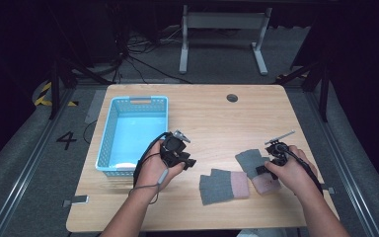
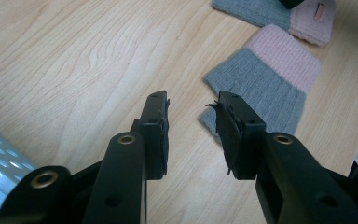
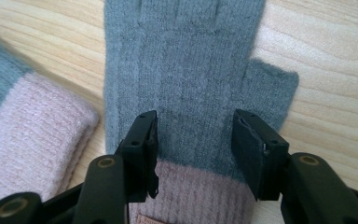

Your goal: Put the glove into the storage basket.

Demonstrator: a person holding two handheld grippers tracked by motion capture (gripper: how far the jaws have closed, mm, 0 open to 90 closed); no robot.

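1. Wooden table, light grain, bearing everything below.
2. Blue basket, perforated walls, standing on the table's left half, just beside the left hand.
3. Two grey-and-pink gloves, lying flat near the front right: left glove between the hands, right glove under the right hand, cuffs close together.
4. Left gripper, jaws parted with nothing between them, hovering over bare wood, pointed toward the left glove.
5. Right gripper, jaws spread wide, straddling the right glove at the grey-pink seam, not gripping it.
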